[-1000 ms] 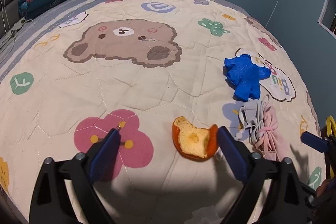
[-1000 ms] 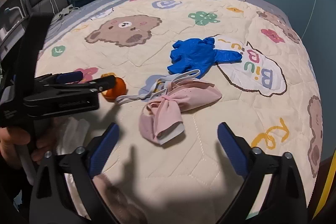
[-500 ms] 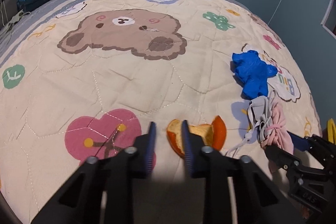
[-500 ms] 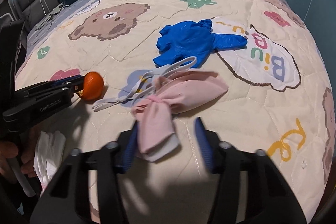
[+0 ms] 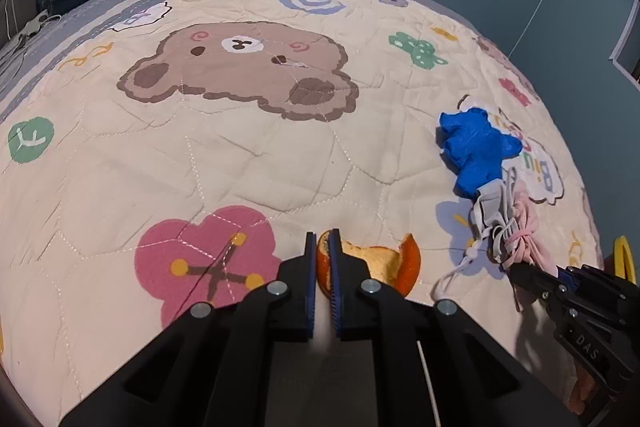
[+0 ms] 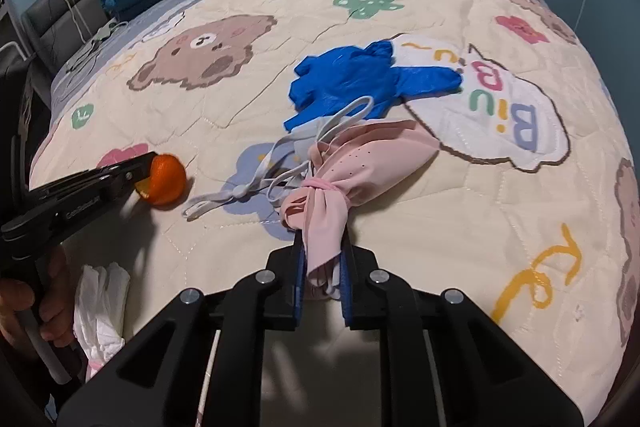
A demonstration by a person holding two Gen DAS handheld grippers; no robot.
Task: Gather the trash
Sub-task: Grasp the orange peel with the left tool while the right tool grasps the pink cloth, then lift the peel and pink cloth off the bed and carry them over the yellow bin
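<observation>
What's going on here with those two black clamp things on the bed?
A person is picking litter off a cartoon quilt with two hand-held grippers. The left gripper has its fingers shut on the rim of an orange peel. The right gripper is shut on the end of a pink cloth mask. A crumpled blue glove lies on the quilt beyond the mask, not yet picked up.

Left tongs (image 5: 323,247) pinch orange peel (image 5: 384,263) edge.
</observation>
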